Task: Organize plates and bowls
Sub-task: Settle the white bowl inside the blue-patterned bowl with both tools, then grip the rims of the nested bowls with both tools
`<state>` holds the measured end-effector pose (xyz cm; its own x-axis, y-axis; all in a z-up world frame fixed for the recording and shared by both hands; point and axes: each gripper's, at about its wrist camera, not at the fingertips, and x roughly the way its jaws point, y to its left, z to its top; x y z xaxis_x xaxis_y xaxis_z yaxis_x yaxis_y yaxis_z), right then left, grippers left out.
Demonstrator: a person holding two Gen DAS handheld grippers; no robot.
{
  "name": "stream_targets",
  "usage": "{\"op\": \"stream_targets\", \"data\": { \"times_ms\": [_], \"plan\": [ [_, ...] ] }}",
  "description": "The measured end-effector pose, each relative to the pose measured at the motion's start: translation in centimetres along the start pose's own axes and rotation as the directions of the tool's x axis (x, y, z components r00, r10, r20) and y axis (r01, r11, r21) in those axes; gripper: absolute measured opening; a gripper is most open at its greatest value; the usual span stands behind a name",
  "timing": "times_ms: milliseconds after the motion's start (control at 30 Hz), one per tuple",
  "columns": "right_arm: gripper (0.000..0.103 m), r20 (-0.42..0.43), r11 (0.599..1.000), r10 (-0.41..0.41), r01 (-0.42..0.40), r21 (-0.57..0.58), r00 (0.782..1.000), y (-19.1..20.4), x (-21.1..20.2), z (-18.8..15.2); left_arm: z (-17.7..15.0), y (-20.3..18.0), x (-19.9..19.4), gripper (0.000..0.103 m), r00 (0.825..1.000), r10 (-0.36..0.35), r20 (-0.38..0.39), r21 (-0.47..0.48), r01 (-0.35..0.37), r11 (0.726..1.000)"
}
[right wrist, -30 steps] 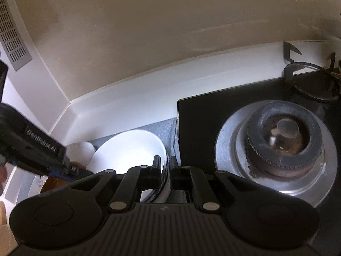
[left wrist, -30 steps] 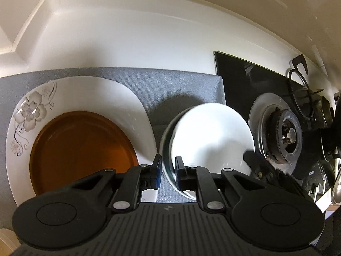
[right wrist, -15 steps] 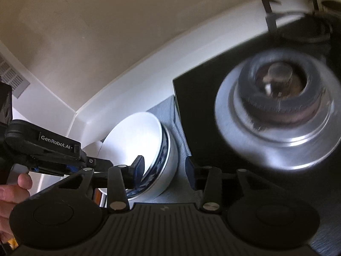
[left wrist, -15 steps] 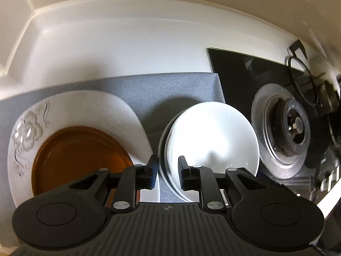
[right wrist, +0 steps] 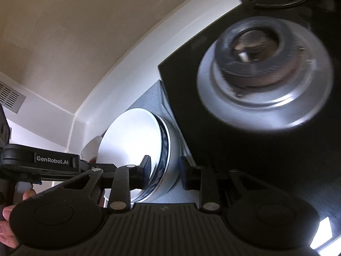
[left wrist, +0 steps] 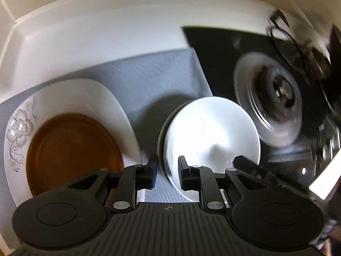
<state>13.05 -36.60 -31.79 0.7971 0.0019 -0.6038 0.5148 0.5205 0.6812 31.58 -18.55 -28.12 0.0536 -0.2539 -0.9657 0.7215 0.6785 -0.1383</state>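
A stack of white bowls [left wrist: 213,136] sits on a grey mat [left wrist: 153,85]; the right wrist view shows the stack [right wrist: 136,140] with a blue-patterned rim between bowls. My left gripper [left wrist: 168,171] is open, its jaws straddling the stack's near left rim. My right gripper [right wrist: 165,170] is open, its jaws on either side of the stack's right rim. A brown plate [left wrist: 70,149] lies on a white flowered plate [left wrist: 85,98] at the left.
A black glass hob [left wrist: 223,51] with a silver gas burner [left wrist: 275,98] lies right of the mat; the burner also shows in the right wrist view [right wrist: 262,72]. A white backsplash [left wrist: 106,38] runs behind. The left gripper's body [right wrist: 51,162] crosses the right wrist view's left side.
Both grippers have opened from nearly shut. The right gripper has tilted and moved so its jaws straddle the bowl stack's rim. The left gripper has shifted slightly, jaws around the stack's left rim.
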Motion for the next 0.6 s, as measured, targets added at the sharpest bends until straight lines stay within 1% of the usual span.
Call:
{"op": "stream_targets", "data": {
  "times_ms": [100,167,233,267,333,400,433,467,533,567,600],
  "plan": [
    [0.027,0.017,0.999,0.035,-0.035,-0.003,0.999,-0.4,-1.4,-0.6,-1.1,-1.6,0.1,0.02,0.998,0.049,0.029,0.092,-0.051,0.994],
    [0.029,0.016,0.999,0.043,-0.043,-0.015,0.999,-0.5,-1.7,-0.7,-1.2,-2.1,0.3,0.022,0.997,0.07,0.038,0.11,-0.074,0.991],
    [0.034,0.019,0.999,0.029,-0.029,-0.016,0.999,-0.6,-1.6,-0.5,-1.1,-2.3,0.5,0.029,0.997,0.067,0.036,0.112,-0.071,0.991],
    [0.039,0.021,1.0,0.016,-0.015,-0.018,1.0,-0.5,-1.5,-0.4,-1.0,-2.5,0.7,0.03,0.997,0.072,0.034,0.117,-0.076,0.99],
    [0.044,0.026,0.999,-0.008,0.009,-0.042,1.0,-0.2,-1.4,-0.2,-1.0,-2.6,1.1,0.03,0.997,0.078,0.028,0.123,-0.081,0.989],
    [0.052,0.023,0.997,-0.036,0.037,-0.067,0.999,0.1,-1.1,-0.1,-0.8,-2.5,1.5,0.031,0.997,0.077,0.021,0.119,-0.078,0.99],
    [0.054,0.016,0.996,-0.043,0.044,-0.072,0.999,0.2,-0.9,0.0,-0.8,-2.6,1.7,0.033,0.997,0.076,0.015,0.117,-0.077,0.99],
    [0.056,0.007,0.997,-0.043,0.043,-0.071,0.999,0.1,-0.6,0.0,-0.7,-2.6,2.0,0.038,0.997,0.073,0.005,0.115,-0.073,0.991],
    [0.062,0.001,0.997,-0.054,0.054,-0.06,0.999,-0.2,0.0,0.1,-0.5,-2.9,2.4,0.044,0.998,0.063,-0.014,0.126,-0.061,0.99],
    [0.066,-0.001,0.997,-0.057,0.057,-0.055,0.998,-0.3,0.2,0.1,-0.4,-3.0,2.7,0.044,0.998,0.068,-0.018,0.127,-0.065,0.99],
    [0.066,-0.003,0.997,-0.054,0.054,-0.05,0.999,-0.4,0.4,0.1,-0.3,-3.1,3.0,0.044,0.997,0.074,-0.023,0.127,-0.07,0.989]
  ]
}}
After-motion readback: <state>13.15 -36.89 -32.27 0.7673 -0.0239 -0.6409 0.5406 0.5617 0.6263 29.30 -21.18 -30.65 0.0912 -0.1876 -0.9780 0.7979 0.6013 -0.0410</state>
